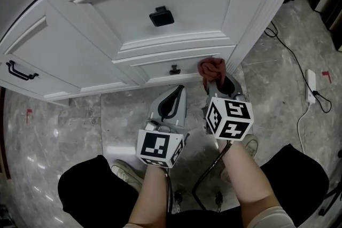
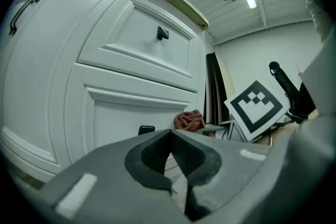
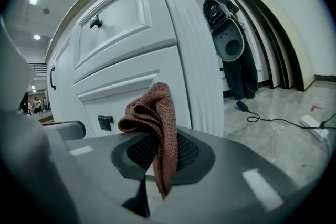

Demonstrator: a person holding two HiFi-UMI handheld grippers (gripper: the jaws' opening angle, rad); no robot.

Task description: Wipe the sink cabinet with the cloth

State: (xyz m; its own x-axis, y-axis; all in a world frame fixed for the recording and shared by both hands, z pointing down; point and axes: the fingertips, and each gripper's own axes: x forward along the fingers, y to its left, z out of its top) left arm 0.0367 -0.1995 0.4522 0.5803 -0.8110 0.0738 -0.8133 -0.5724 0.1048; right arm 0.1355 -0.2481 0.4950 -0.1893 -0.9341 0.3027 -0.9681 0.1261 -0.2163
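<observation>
Right gripper [image 3: 157, 153] pinches the soft, limp cloth [image 3: 153, 112] mid-fold, likely a secure hold; left gripper [image 2: 170, 137] sits pressed together, empty.

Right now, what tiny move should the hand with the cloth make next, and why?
Probably sweep the cloth left along the lower drawer front. The right gripper is shut on it near that drawer's right end, so most of the panel lies to the left. Whether the cloth already touches it isn't clear.
</observation>
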